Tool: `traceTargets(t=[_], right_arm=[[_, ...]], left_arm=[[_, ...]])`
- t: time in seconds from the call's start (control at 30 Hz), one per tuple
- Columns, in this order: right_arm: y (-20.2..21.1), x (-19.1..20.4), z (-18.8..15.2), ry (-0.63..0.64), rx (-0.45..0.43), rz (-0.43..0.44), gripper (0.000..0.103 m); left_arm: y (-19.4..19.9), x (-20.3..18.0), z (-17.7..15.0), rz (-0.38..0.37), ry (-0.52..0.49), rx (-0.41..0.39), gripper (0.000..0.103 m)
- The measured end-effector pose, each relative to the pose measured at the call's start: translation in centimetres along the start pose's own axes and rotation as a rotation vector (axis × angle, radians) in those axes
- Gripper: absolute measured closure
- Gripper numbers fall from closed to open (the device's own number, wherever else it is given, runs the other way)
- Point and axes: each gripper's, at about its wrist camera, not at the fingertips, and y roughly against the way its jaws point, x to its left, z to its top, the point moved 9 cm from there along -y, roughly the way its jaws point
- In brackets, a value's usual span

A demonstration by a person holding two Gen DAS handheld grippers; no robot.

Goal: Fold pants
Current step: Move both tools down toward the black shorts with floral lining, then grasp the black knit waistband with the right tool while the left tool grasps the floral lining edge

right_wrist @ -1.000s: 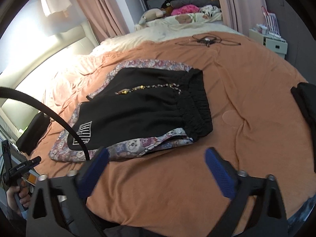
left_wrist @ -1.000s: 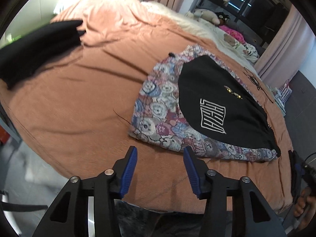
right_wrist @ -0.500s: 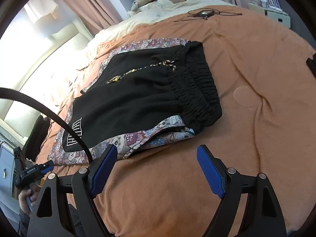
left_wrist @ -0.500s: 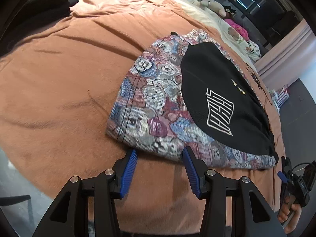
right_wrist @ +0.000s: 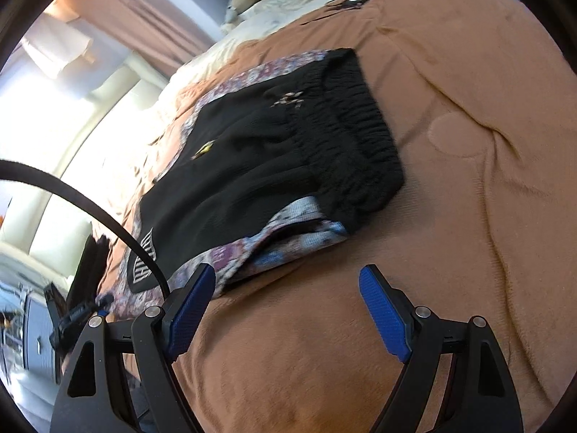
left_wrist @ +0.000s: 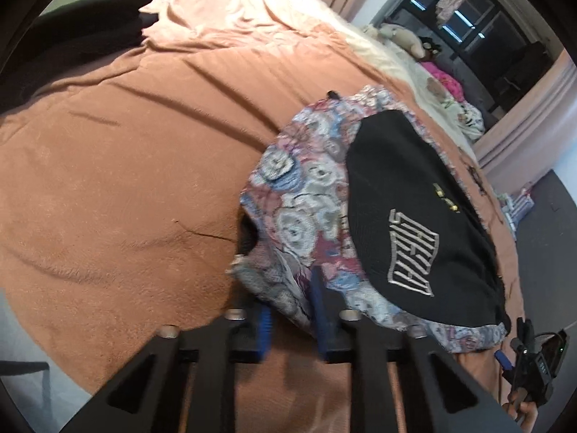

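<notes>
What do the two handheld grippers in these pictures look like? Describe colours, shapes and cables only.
Both the left gripper and the right gripper have black angular frames with triangular cut-outs, silver round bolts and blue ribbed finger pads. A black cable arcs past the right gripper.

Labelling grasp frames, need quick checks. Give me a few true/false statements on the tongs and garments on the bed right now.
1. The left tongs are shut on the hem of the patterned floral pants. True; their jaws have just been closing.
2. The right tongs grip the black elastic waistband. False: they are open, over bare orange-brown bedspread.
3. The black shorts with a white logo lie on top of the patterned pants. True.
4. The black shorts lie under the patterned pants. False: they lie on top.
5. A dark folded garment touches the patterned pants. False: it lies apart, at the far edge.
</notes>
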Motion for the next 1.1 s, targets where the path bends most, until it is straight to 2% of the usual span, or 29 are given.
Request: traceTargets(t=[0.13,0.2,0.3,0.37,0.4,0.47,0.77,1.1], right_arm=[[-0.2,-1.3,0.7,-0.047,-0.036,-0.008,0.021],[-0.6,-1.7,1.0,-0.077,-0.047,0.017,0.025],[-1.6,-1.8,1.4,-0.099,-0.041,0.024,0.042],[-2.0,-1.9,1.5,-0.111,-0.036,0.018,0.071],[-2.2,-1.7,1.6,-0.114,-0.038,0.016,0.079],[-1.7,-1.2,1.9,-0.122,-0.056,0.041,0.087],[1.3,0.9,4.1,-0.115,-0.147,0.077,0.090],[1.5,2.4,7.8,-0.117,-0.190,0.118,0.090]], left_arm=[[-0.1,0.0,0.3,0.017,0.007,-0.009,0.099],[0.2,-0.5,0.8,0.027,-0.013,-0.026,0.100],[1.2,-1.5,2.0,0.026,-0.033,-0.055,0.100],[2.2,-2.4,3.2,0.024,-0.057,-0.086,0.100],[2.5,-2.7,3.7,0.020,-0.064,-0.096,0.100],[3.5,-3.6,5.1,0.014,-0.085,-0.124,0.100],[6.6,-8.0,10.0,-0.021,-0.162,-0.228,0.100],[6.1,-12.1,16.4,-0.024,-0.220,-0.284,0.100]])
